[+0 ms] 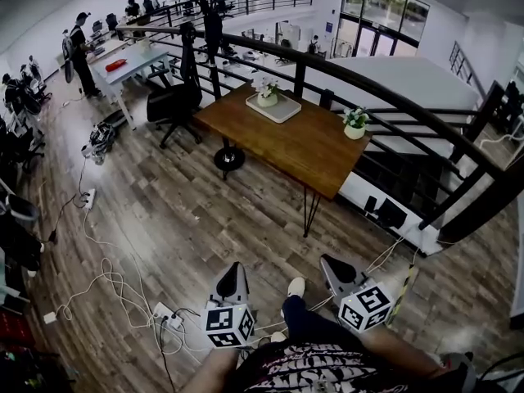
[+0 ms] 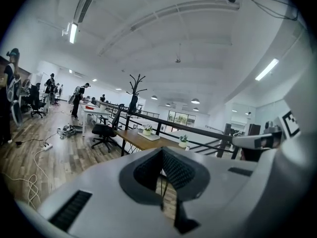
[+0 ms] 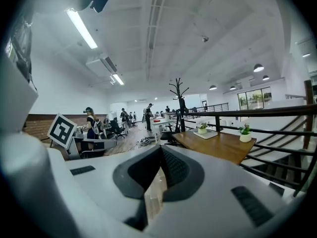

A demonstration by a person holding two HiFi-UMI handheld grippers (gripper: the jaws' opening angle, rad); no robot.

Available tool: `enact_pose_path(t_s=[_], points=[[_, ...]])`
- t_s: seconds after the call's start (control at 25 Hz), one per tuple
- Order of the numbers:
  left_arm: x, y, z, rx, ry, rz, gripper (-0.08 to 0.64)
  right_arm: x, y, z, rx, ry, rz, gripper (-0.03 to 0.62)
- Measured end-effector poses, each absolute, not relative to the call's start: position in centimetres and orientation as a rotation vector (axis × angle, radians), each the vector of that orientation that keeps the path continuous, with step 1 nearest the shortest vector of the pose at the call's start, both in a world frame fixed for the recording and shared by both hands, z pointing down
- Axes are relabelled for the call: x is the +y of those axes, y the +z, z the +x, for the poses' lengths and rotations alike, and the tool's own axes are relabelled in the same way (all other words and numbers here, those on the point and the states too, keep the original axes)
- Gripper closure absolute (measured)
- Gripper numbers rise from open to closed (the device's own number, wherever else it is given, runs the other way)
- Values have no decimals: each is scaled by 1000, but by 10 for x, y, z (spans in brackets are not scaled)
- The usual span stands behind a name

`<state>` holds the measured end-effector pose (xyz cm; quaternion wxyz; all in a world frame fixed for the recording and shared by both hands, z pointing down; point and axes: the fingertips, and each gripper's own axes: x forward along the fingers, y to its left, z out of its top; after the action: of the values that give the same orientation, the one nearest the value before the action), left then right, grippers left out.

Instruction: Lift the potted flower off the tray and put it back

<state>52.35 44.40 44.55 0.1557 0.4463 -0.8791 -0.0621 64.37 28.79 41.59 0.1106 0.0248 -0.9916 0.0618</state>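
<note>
A potted white flower [image 1: 267,93] stands on a pale tray [image 1: 282,111] at the far end of a brown wooden table [image 1: 303,150], several steps ahead. A second small potted plant [image 1: 354,124] sits near the table's right edge by the railing. My left gripper [image 1: 232,270] and right gripper [image 1: 332,262] are held low in front of the person, far short of the table. Both are shut with nothing between the jaws. The left gripper view shows the pot [image 2: 147,130] on its tray [image 2: 150,137] in the distance. The right gripper view shows the same pot [image 3: 202,129] and tray [image 3: 206,134].
A black railing [image 1: 385,97] runs behind and right of the table, with a stairwell beyond. A black office chair [image 1: 173,101] and a coat stand [image 1: 214,39] are at the table's left. Cables and a power strip [image 1: 168,316] lie on the wood floor. People work at desks far left.
</note>
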Motion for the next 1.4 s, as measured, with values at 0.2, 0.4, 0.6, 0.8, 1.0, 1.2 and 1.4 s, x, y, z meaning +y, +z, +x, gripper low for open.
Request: enact_pose_path(t_s=[0.2,0.4,0.6,0.8,1.0,1.2,1.4], points=[[439,452,508,-2521,-184,1236,551,286,424,627,-2891,190,18,594],[428,459,491,-2513,-149,1226,551,265,431,606,-2891,205,32,594],[416,467,465,-2500,-135,1184,551,233,436,577,-2904,222,52,594],[384,476,433,-2480,-113,1159,551,198,445,535,-2893,269,27,594],[347,480,400,-2473,-95,1142,551,170,450,499,-2879,282,-18,594],[307,475,363,-2480,-90,1135,551,133,452,469,-2867,296,-34,594],[255,469,334,-2480,-78,1154,551,83,444,447,-2885,292,-11,594]])
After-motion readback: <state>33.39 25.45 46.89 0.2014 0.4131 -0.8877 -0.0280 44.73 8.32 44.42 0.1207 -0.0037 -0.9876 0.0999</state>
